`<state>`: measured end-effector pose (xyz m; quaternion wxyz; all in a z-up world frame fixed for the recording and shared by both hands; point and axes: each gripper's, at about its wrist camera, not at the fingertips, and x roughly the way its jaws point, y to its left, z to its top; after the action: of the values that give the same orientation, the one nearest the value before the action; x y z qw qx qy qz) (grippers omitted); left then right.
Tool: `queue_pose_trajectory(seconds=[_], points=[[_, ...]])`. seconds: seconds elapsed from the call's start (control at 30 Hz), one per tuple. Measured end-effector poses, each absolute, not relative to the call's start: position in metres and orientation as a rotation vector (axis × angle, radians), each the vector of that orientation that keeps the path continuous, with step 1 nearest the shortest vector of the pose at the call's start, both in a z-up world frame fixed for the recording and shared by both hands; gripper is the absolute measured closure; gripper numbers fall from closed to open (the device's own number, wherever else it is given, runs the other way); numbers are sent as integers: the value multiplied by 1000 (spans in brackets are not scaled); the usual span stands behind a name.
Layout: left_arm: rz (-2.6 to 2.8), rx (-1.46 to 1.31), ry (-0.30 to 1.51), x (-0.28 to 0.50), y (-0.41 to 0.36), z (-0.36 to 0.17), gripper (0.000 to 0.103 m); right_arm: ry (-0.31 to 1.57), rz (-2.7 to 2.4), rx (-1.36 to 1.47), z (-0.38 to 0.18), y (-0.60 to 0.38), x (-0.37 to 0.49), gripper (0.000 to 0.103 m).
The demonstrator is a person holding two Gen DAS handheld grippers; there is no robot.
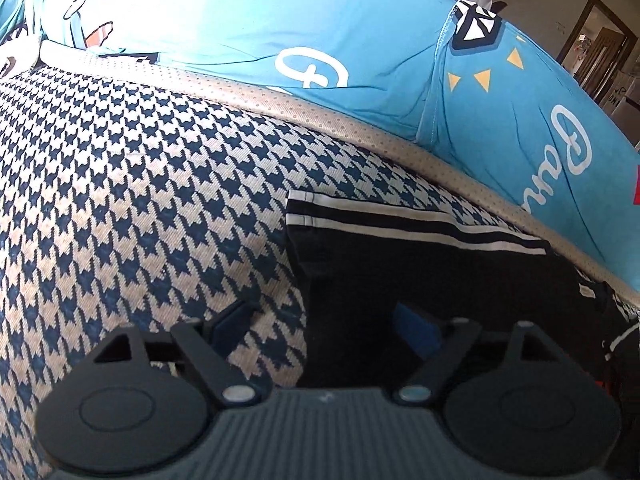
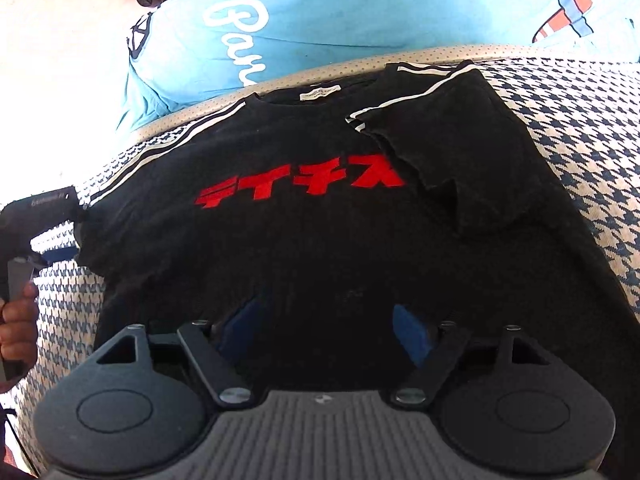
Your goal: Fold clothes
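Black T-shirt (image 2: 304, 216) is lying front-up on the houndstooth mat (image 1: 132, 184), its lower hem hiding beneath the right gripper (image 2: 328, 328). One sleeve is folded over the chest, covering the end of the red lettering (image 2: 300, 188) (the collar label is too small to read). Both grippers are standing wide open, gripping nothing; the left gripper (image 1: 328, 320) is straddling the shirt's striped sleeve edge. Bare mat is stretching away beside it, with a blue sheet (image 1: 320, 32) bordering the far edge.
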<state>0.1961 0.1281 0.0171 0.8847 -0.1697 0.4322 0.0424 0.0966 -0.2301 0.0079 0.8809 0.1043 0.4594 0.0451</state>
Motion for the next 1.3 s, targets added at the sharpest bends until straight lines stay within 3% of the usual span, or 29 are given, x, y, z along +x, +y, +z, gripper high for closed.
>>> queue_pose_trajectory(seconds=[0.13, 0.27, 0.5, 0.83, 1.1, 1.2, 1.27, 1.3], points=[[112, -344, 879, 198, 126, 17, 40, 956, 97, 195, 7, -228, 97, 23], [124, -335, 863, 197, 123, 20, 74, 955, 97, 185, 7, -227, 98, 23], [126, -321, 827, 195, 113, 25, 95, 957, 97, 184, 8, -227, 100, 23], [31, -320, 758, 190, 82, 48, 95, 956, 109, 203, 7, -233, 97, 23], [-298, -230, 775, 174, 4, 50, 94, 955, 118, 202, 7, -238, 96, 23], [-376, -150, 805, 166, -23, 41, 86, 956, 119, 199, 8, -238, 96, 23], [-384, -138, 809, 162, -26, 38, 66, 957, 119, 198, 8, -237, 97, 23], [-374, -140, 803, 161, -24, 39, 63, 957, 119, 198, 9, -237, 97, 23]])
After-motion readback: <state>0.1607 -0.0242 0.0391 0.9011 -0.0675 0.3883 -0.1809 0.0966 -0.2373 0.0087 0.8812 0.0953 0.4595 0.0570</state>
